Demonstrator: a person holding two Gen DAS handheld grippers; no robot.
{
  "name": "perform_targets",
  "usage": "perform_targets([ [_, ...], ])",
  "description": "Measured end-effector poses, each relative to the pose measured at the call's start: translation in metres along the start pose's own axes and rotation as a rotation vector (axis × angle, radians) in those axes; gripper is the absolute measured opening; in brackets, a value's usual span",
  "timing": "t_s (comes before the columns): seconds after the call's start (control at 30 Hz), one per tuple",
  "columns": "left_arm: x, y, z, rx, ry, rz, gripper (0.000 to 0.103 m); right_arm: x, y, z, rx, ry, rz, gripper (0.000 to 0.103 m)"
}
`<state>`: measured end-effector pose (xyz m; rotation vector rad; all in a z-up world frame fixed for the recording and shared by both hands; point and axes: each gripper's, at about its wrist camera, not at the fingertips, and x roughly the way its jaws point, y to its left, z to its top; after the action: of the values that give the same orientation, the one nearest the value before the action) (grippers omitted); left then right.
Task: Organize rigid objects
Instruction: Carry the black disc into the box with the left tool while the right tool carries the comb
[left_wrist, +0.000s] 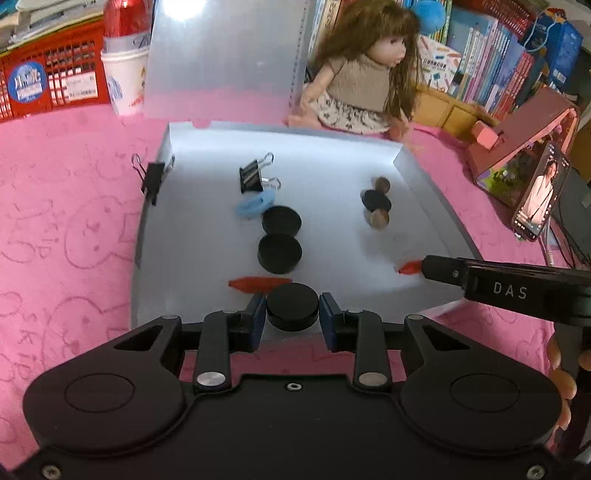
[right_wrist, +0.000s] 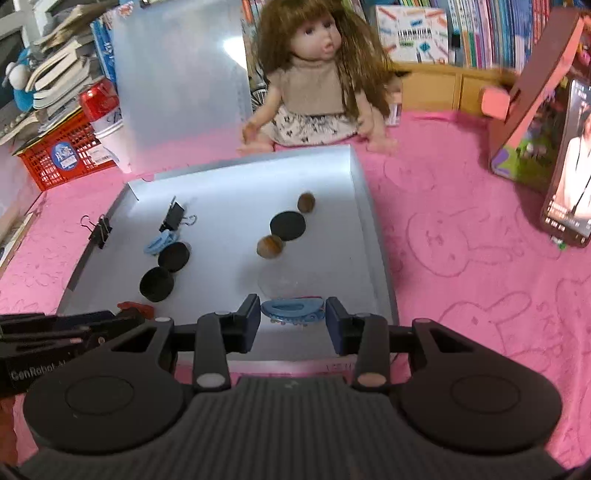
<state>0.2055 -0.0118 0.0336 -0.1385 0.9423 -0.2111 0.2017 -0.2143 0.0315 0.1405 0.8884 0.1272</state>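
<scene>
Silver tray (left_wrist: 424, 177) lies on the pink desk (left_wrist: 74, 221), a binder clip (left_wrist: 152, 179) clamped on its left wall. Inside it, from the left: another clip (left_wrist: 255, 175), 2 black discs (left_wrist: 280, 236), 2 nuts (left_wrist: 380, 218). The left tool (left_wrist: 292, 310) grips a black puck (left_wrist: 292, 305) over the tray's near edge; the right tool (right_wrist: 291, 314) pinches a blue hair clip (right_wrist: 291, 312) there.

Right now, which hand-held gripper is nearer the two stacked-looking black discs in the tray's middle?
Left. The left hand-held gripper, holding another black disc, sits just below the black discs; the right hand-held gripper is farther off, toward the tray's other side.
</scene>
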Motion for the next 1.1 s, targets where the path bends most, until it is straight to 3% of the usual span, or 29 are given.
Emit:
perform_targets([
  [0.4,0.012,0.0,-0.001,0.01,-0.001,0.018,0.03,0.014,0.007,-0.004,-0.04,0.033,-0.005,0.045],
  [1.1,0.027,0.0,0.005,0.029,-0.088,0.065,0.03,0.026,0.006,-0.003,-0.063,-0.04,-0.022,0.047],
])
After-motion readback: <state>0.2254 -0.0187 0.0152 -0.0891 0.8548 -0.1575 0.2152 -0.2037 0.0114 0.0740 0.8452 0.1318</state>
